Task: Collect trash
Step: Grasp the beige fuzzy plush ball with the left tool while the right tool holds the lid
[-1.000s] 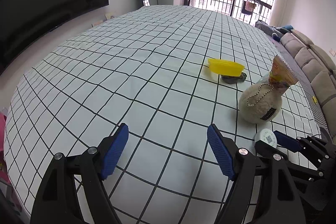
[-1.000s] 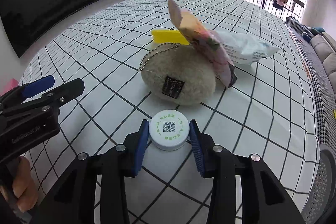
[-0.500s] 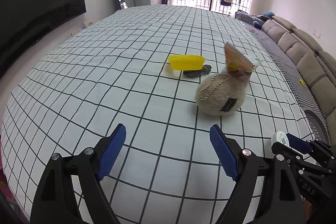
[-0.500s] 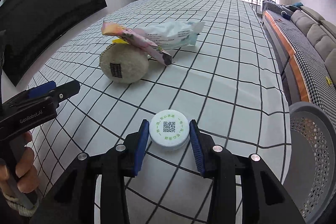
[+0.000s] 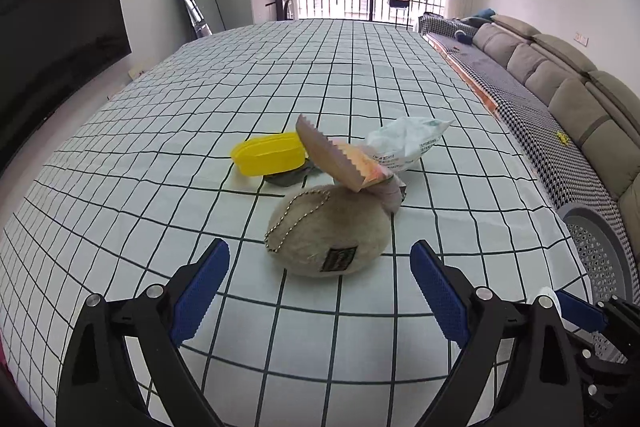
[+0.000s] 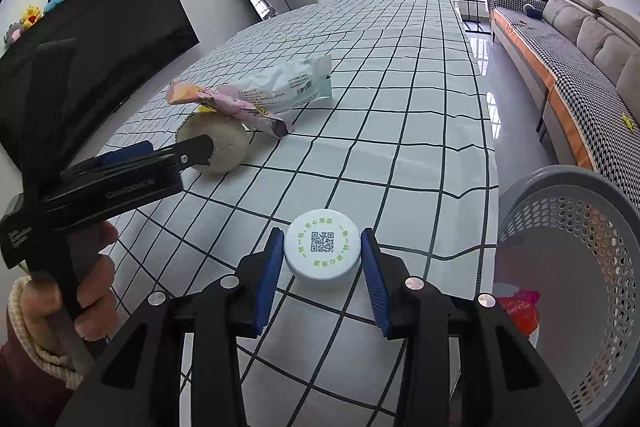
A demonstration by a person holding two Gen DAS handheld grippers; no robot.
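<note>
Since a second ago both views have swung right: the grey mesh basket (image 6: 568, 267), absent then, now fills the right wrist view's lower right, and the trash pile sits more central in the left wrist view. Left gripper (image 5: 320, 291) jaws have just been opening, nothing between them.

Largest first. Bench (image 5: 160, 163) under a white grid cloth carries everything. Basket stands just past the bench's right edge, a red scrap (image 6: 518, 307) already inside. Beige plush pouch (image 5: 328, 231) with a ball chain lies just ahead of the left gripper, apart from both pads. A pink-orange snack wrapper (image 5: 344, 159) leans on its top, long axis running away and to the left. White plastic bag (image 5: 408, 143) lies behind on the right, yellow dish (image 5: 268, 153) behind on the left, a dark scrap (image 5: 286, 179) beside the dish.

Right gripper (image 6: 322, 259) pinches the white bottle cap (image 6: 322, 247), pads pressed on its two sides, held over the bench near its right edge. The basket lies just right of the cap, so the right hand is the nearer one; the drop likely needs a short carry rightward over the rim. Left gripper is spread wide and empty, and is nearer the wrapper, probably next.
</note>
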